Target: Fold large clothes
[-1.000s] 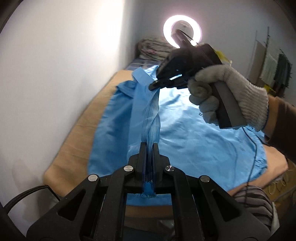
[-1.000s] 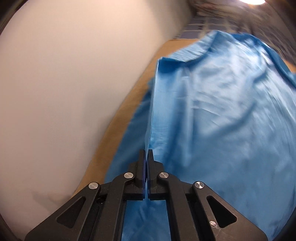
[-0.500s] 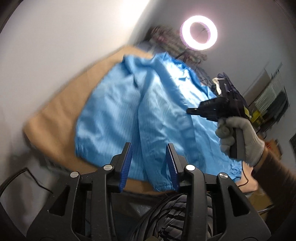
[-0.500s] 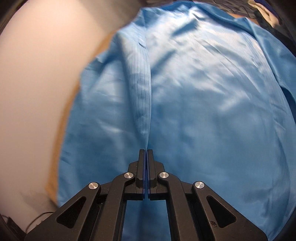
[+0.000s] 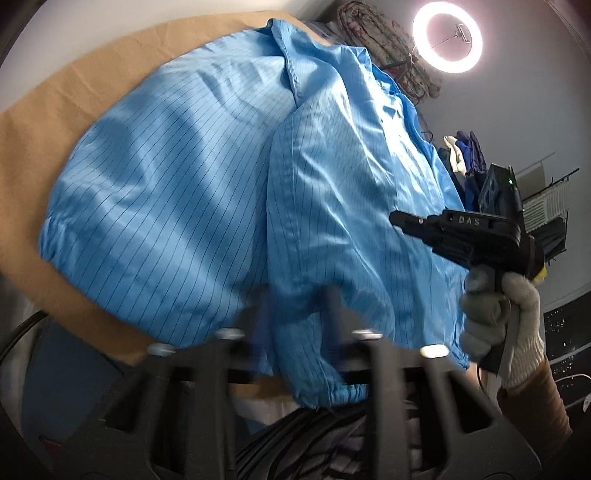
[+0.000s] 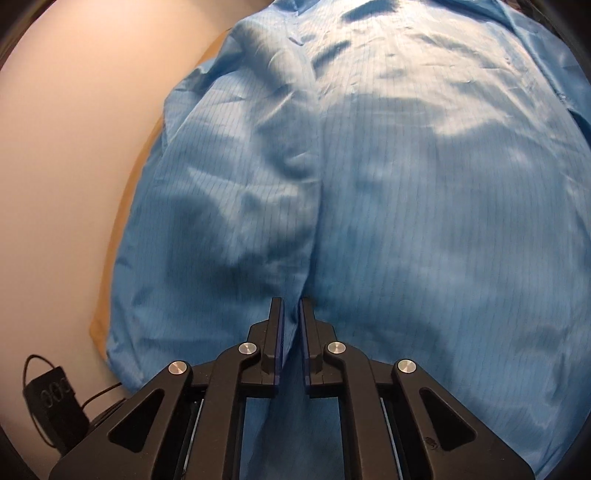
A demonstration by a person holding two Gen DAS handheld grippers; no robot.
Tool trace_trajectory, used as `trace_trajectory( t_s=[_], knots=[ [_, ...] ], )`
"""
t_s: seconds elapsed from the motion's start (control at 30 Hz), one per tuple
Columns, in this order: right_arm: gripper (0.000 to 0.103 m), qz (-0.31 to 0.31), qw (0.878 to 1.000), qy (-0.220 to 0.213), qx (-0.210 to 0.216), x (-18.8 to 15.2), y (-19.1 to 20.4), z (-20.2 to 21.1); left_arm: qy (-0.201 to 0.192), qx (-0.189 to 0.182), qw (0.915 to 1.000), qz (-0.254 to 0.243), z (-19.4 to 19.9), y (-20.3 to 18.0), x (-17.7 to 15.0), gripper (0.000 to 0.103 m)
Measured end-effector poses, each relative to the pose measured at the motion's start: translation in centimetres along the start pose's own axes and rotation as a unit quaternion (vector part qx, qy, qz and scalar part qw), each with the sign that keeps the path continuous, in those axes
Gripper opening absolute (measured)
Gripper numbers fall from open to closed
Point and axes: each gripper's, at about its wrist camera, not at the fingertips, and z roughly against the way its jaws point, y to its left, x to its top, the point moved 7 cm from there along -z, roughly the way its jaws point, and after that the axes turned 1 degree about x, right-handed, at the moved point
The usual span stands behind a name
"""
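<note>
A large light-blue pinstriped garment lies spread on a tan-covered surface, with one side panel folded over the middle and an elastic cuff hanging off the near edge. My left gripper is motion-blurred, with its jaws wide apart and empty above the near hem. My right gripper hovers over the garment, its jaws a small gap apart, a fabric ridge between them. It also shows in the left wrist view, held by a gloved hand at the right.
A lit ring light stands at the far end beside bundled bedding. A white wall runs along the left. A small black box with a cable lies below the near left corner. Racks with clothes stand at the right.
My left gripper let go of the sleeve a second ago and stays wide open, pulled back toward the near hem. My right gripper lowered over the garment and its jaws have parted slightly.
</note>
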Motion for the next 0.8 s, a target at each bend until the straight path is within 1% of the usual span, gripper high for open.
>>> trace_trajectory(
  t_s=[0.07, 0.13, 0.17, 0.27, 0.37, 0.4, 0.53, 0.63, 0.7, 0.73, 0.8],
  knots=[
    [0.005, 0.008, 1.000, 0.004, 0.009, -0.3, 0.6, -0.3, -0.008, 0.003, 1.0000, -0.003, -0.1, -0.3, 0.4, 0.002],
    [0.003, 0.023, 1.000, 0.007, 0.010, -0.7, 1.6, -0.4, -0.025, 0.009, 0.9996, -0.009, 0.6, -0.4, 0.8, 0.000],
    [0.002, 0.026, 1.000, 0.007, 0.011, 0.1, 1.8, -0.9, -0.034, 0.013, 0.9993, -0.011, 1.1, -0.3, 1.1, 0.000],
    [0.001, 0.042, 0.999, 0.011, 0.018, -0.4, 3.6, -1.1, -0.057, 0.021, 0.9981, -0.011, 3.0, 0.6, 1.5, 0.000],
    [0.001, 0.056, 0.998, 0.025, 0.029, -1.1, 5.3, -1.2, -0.088, 0.048, 0.9949, -0.013, 5.8, 2.2, 1.9, 0.000],
    [0.001, 0.067, 0.997, 0.031, 0.038, -1.6, 6.4, -1.3, -0.099, 0.057, 0.9933, -0.012, 7.0, 2.8, 2.0, 0.000],
    [0.001, 0.115, 0.991, 0.047, 0.047, -2.9, 9.7, -1.9, -0.141, 0.091, 0.9858, 0.011, 10.4, 5.6, 2.2, 0.000],
    [0.001, 0.137, 0.988, 0.058, 0.028, -3.6, 11.0, -3.4, -0.129, 0.109, 0.9856, 0.017, 9.6, 7.2, 2.2, 0.000],
    [0.001, 0.146, 0.987, 0.060, 0.009, -3.8, 10.9, -4.0, -0.117, 0.109, 0.9870, 0.016, 8.3, 7.5, 2.1, 0.000],
    [0.001, 0.141, 0.988, 0.063, 0.002, -3.8, 10.6, -4.3, -0.112, 0.112, 0.9873, 0.011, 7.6, 7.3, 2.2, 0.000],
    [0.001, 0.126, 0.990, 0.063, 0.003, -3.8, 9.9, -4.1, -0.106, 0.116, 0.9876, 0.000, 6.4, 6.7, 2.2, 0.000]
  ],
)
